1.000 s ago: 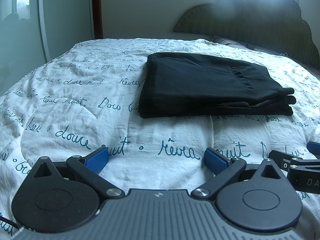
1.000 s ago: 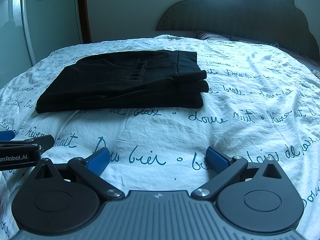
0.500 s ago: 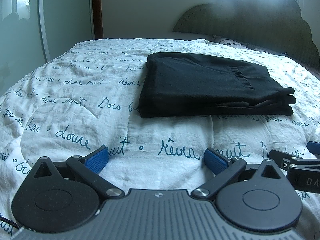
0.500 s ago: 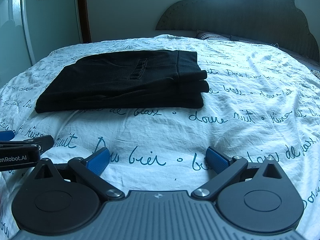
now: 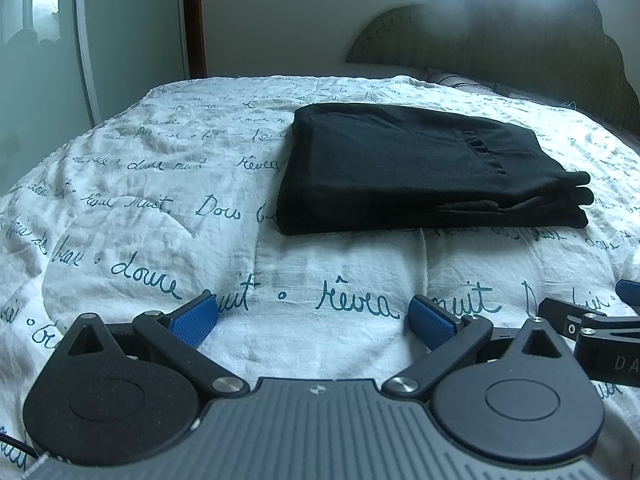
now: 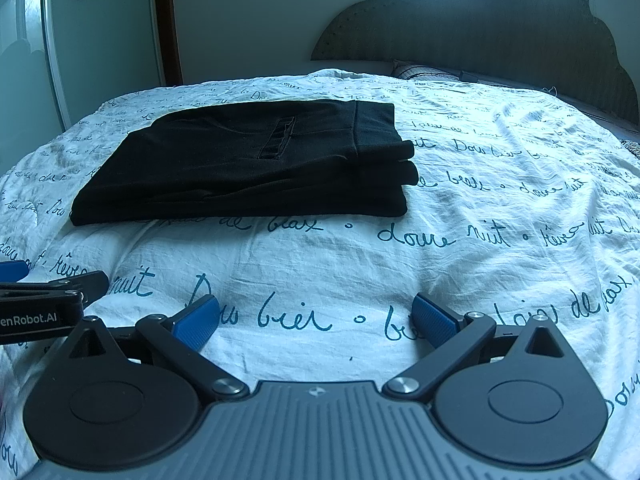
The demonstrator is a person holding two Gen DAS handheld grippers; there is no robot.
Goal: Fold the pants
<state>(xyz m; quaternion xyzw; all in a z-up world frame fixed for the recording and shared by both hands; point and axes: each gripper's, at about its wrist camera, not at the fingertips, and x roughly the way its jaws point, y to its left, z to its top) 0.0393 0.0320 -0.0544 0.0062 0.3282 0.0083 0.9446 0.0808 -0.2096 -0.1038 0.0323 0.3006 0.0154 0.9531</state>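
Black pants lie folded in a compact stack on a bed whose white quilt carries blue handwritten script — the fold looks finished, or very nearly so. Both sets of tongs rest low on the quilt at the near side, each spread wide and pinching nothing. From the left tongs the stack sits at about 1 o'clock; from the right tongs the same pants sit at about 11 o'clock, so the bundle lies ahead and between the two, neither hand plainly nearer. Its long axis runs crosswise, from 9 to 3 o'clock, with the layered ends showing on the right and the smooth fold on the left. Bare quilt lies between tongs and stack, and open bedding surrounds it on every side — more toward 3 o'clock in the right view. The padded headboard stands well beyond at 12 o'clock. Any last tidying would likely mean reaching forward to both short ends.
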